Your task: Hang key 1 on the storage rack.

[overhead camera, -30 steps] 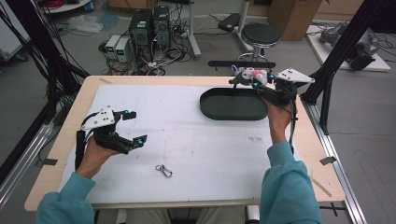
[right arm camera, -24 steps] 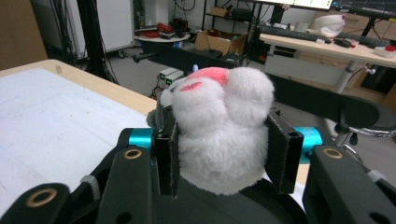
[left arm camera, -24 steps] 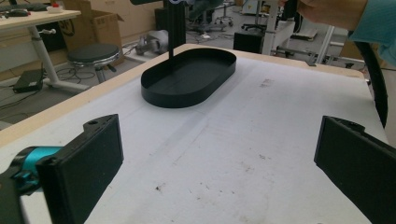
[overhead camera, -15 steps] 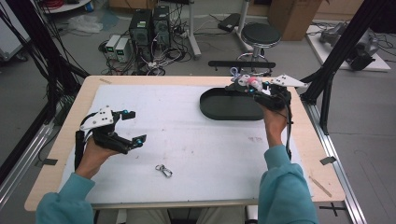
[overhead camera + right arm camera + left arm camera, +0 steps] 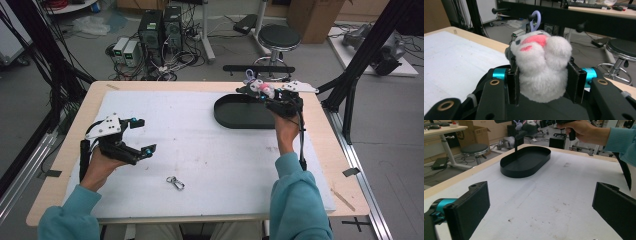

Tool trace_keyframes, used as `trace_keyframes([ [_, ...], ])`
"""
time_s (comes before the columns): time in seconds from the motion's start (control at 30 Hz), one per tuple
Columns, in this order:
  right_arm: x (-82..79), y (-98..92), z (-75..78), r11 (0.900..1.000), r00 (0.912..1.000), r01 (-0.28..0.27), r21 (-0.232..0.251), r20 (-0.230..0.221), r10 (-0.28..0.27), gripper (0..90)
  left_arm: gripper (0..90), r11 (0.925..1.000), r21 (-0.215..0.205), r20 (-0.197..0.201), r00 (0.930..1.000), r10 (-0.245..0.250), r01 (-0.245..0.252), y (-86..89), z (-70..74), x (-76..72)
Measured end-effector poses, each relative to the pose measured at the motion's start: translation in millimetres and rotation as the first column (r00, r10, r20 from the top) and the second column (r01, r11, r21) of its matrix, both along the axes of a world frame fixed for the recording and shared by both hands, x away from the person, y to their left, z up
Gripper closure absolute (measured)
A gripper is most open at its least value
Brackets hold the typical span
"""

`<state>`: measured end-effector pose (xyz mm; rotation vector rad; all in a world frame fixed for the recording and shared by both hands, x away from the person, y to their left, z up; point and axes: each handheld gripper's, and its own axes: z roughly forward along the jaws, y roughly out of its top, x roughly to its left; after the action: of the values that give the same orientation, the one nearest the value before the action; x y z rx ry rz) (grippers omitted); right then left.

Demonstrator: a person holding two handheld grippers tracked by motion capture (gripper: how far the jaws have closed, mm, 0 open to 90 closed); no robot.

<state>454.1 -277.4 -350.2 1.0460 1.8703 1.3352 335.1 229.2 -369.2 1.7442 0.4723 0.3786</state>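
High view, from the left: the left hand (image 5: 97, 167) rests near the left edge of the table (image 5: 75, 140), with its forearm in a teal sleeve coming up from the near edge. It holds the left gripper (image 5: 141, 136), which points toward the right side of the table. Its two black jaws are wide apart with nothing between them. In the left gripper view the jaw pads look flat, square and dull black.

A small metal clip (image 5: 175, 183) lies flat on the white mat (image 5: 200, 150), close to the near edge and a little right of the left hand. It is shiny and thin.

Further right, near the far right corner, sits a black oval tray (image 5: 235, 117) with a low wall. It looks smooth and hard. Its long side runs left to right along the far edge.

The right hand (image 5: 285, 122) reaches out over the right end of the tray, arm nearly straight. The right gripper (image 5: 260, 90) points left and away over the tray's far rim. Its jaws are clamped on a soft toy (image 5: 261, 88).

In the right gripper view, the soft toy (image 5: 541, 65) is fluffy and white with pink patches and a pale purple loop on top. It sticks up out of the jaws, loop end pointing away from the hand.
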Motion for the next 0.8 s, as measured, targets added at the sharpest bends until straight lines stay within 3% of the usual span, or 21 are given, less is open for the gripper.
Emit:
trace_keyframes([
  [0.33,4.5,0.5,-5.5,1.0,0.9989,-0.013,-0.011,-0.046,0.012,53.5,1.7,1.0,0.003,-0.001,1.0,0.007,-0.007,1.6,-2.0,-0.3],
  [0.57,10.1,-0.2,-13.2,0.998,0.9912,-0.058,-0.034,-0.121,0.053,48.5,1.7,0.9999,-0.008,0.001,1.0,0.009,-0.009,2.1,-1.4,-0.6],
  [0.63,10.9,2.4,-15.3,0.996,0.9877,-0.079,-0.051,-0.139,0.072,40.6,1.7,0.9999,-0.014,-0.001,0.9999,0.01,-0.01,2.2,-1.5,-0.4],
  [0.67,11.7,4.3,-16.7,0.995,0.9868,-0.086,-0.057,-0.142,0.077,32.4,1.7,0.9998,-0.015,-0.001,0.9999,0.011,-0.011,2.2,-1.6,-0.4],
  [0.8,11.9,5.0,-16.8,0.996,0.989,-0.087,-0.007,-0.121,0.086,21.3,1.7,0.9999,-0.011,-0.001,1.0,0.01,-0.01,1.4,-1.7,-0.7],
])
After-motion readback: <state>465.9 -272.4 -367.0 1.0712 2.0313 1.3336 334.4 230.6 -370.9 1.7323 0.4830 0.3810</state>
